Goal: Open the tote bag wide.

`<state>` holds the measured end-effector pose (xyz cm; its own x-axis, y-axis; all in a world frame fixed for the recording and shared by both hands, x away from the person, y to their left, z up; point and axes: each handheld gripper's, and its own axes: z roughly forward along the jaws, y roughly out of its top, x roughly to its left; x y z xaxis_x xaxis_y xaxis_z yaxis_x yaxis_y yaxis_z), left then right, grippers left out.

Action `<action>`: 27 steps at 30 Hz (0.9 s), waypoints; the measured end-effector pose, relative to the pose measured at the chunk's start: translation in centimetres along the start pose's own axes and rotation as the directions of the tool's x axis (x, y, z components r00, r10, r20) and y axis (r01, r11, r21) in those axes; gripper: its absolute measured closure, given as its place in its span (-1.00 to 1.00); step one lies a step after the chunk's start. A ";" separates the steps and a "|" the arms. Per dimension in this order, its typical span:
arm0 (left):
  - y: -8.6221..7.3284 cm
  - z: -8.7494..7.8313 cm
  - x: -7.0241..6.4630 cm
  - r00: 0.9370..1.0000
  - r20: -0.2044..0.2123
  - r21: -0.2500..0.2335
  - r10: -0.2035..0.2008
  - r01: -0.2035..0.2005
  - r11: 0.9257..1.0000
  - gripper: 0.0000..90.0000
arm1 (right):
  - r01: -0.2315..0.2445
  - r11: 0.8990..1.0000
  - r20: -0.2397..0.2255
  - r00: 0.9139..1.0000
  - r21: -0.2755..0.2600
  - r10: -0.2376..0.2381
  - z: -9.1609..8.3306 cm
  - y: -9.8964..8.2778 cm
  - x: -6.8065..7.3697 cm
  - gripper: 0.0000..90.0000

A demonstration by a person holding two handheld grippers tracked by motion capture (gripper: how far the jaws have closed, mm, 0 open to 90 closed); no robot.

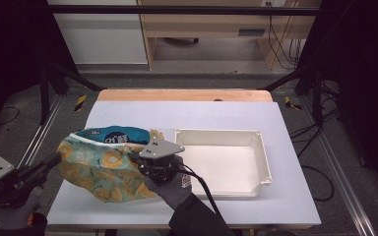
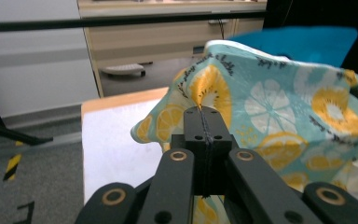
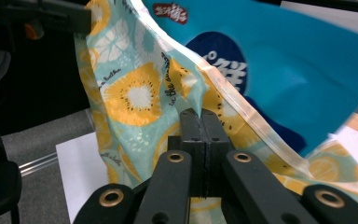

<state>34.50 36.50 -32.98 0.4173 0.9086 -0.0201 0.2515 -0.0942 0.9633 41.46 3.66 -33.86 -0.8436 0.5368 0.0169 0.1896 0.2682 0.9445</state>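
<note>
Citrus-print bag (image 1: 96,169) with blue packet (image 1: 112,134), pinched between both grippers' fingers

One fabric bag (image 1: 101,169), one snack packet (image 1: 112,134), one tray (image 1: 221,162)

The left gripper (image 2: 204,122) is pinching a fold of the fruit-print cloth bag (image 2: 270,107) with its two black jaws pressed together. The bag is hanging above the counter (image 2: 116,140), which is lying under a white sheet. A blue packet (image 2: 303,44) is sticking out of the bag at the far right. Behind the counter, a pale wooden cabinet (image 2: 144,42) is standing on the floor.
</note>
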 end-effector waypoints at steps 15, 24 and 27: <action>-3.5 2.0 -0.2 0.999 0.036 0.109 -0.023 0.019 0.994 1.00 | -0.049 0.997 0.016 0.999 0.058 0.048 0.6 -3.5 -0.6 1.00; -5.0 3.1 -0.3 0.999 0.049 0.146 -0.021 0.014 0.989 1.00 | -0.085 0.993 0.034 0.996 0.080 0.083 1.3 -5.8 -0.7 1.00; -5.8 3.7 -0.5 0.998 0.053 0.170 -0.015 0.006 0.985 1.00 | -0.098 0.992 0.047 0.994 0.085 0.094 1.4 -6.7 -0.7 1.00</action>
<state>36.01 35.06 -39.52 0.4592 0.8870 -0.0484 0.3986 -0.1570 0.9036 41.49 2.61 -40.66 -0.7973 0.5968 0.0906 0.3136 0.2813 0.9070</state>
